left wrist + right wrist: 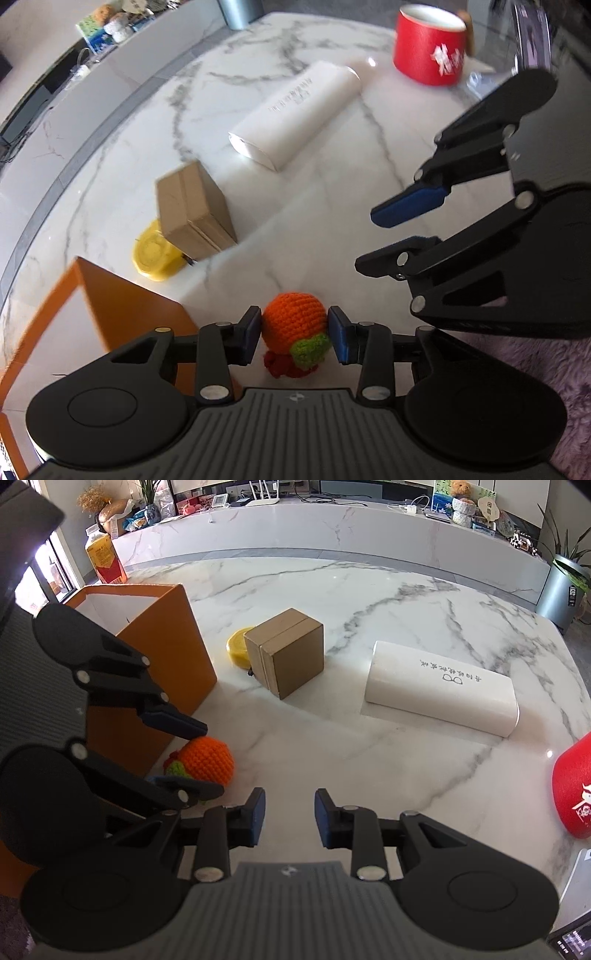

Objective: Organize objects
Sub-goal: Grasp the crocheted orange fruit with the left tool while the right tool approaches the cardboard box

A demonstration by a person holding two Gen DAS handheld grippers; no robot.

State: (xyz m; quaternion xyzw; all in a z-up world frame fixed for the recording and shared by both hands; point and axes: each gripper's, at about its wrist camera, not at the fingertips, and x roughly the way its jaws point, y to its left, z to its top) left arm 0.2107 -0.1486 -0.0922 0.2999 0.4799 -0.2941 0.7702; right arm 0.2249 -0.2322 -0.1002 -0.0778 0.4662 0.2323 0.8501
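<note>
Nearest in the left wrist view, the left gripper (294,330) has its two blue-padded fingers closed onto a crocheted orange toy (293,325), one pad against each side of the ball; its green and red knitted parts hang below. The toy sits at the near edge of the white marble table (332,155), just right of an open orange box (122,306).

To the right, the right gripper (289,818) hangs over bare marble with its fingers set narrowly apart and nothing between them (in the left wrist view it shows as black linkages with one blue pad).

Further in, a brown cardboard box (286,653) stands near the middle of the table, touching or overlapping a flat yellow disc (238,646) on its left. Right of it and well apart lies a white oblong case (441,698) with dark printed characters and a small spectacles drawing. A red cup (430,46) with white lettering stands at the far right.

The tabletop is glossy, grey-veined and sunlit. Beyond it runs a long, low marble-fronted ledge (369,528) carrying plush toys, cables and small packages. A grey cylindrical planter (559,594) with green leaves stands on the floor at the far right, and a yellow and red carton (105,559) at the far left.
</note>
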